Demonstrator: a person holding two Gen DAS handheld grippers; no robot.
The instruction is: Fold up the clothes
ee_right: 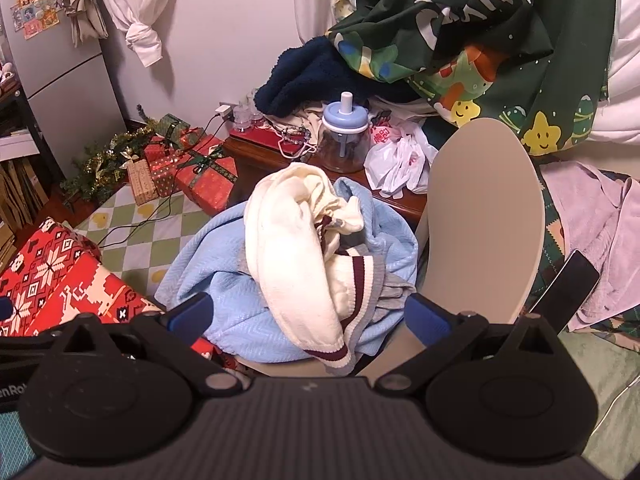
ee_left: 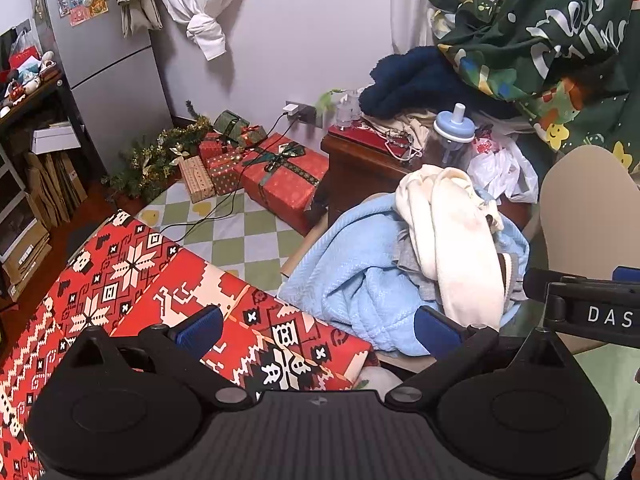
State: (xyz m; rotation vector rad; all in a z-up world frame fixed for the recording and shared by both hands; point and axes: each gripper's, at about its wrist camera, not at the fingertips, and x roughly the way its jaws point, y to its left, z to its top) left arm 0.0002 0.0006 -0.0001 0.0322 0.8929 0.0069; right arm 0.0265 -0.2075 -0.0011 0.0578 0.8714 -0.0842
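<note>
A red patterned cloth point(ee_left: 132, 280) with white snowflake motifs covers the work surface at lower left, its far corner toward a green-and-white checked floor mat point(ee_left: 240, 224). Beyond the surface's right edge, a beige chair point(ee_right: 484, 216) carries the pile of clothes: a light blue knit garment point(ee_right: 224, 256) spread widest at the bottom, a cream sweater point(ee_right: 292, 256) draped over it, and a sliver of grey fabric point(ee_right: 390, 288) showing at the right. The cream sweater's long axis runs from the chair's far side down toward the camera, ending in a maroon-and-grey striped hem point(ee_right: 340, 344) that hangs over the seat's near edge. In the left wrist view the same pile sits right of centre, the cream sweater point(ee_left: 452, 240) lying atop the light blue knit garment point(ee_left: 360, 280).

Behind the chair, a green Christmas-print fabric point(ee_right: 460, 20) hangs above a dark wooden side table point(ee_right: 256, 156), on which stand a blue-lidded jar point(ee_right: 344, 136) and a crumpled white plastic bag point(ee_right: 400, 164). Wrapped red gift boxes point(ee_left: 284, 172) sit on the floor by the wall.

The left gripper point(ee_left: 320, 326) hovers over the cloth's right edge, its blue-padded fingers spread wide and empty. The right gripper point(ee_right: 310, 314) is spread wide as well, straddling the pile, with the sweater's hem seen between its fingers; whether the pads touch the fabric cannot be told.
</note>
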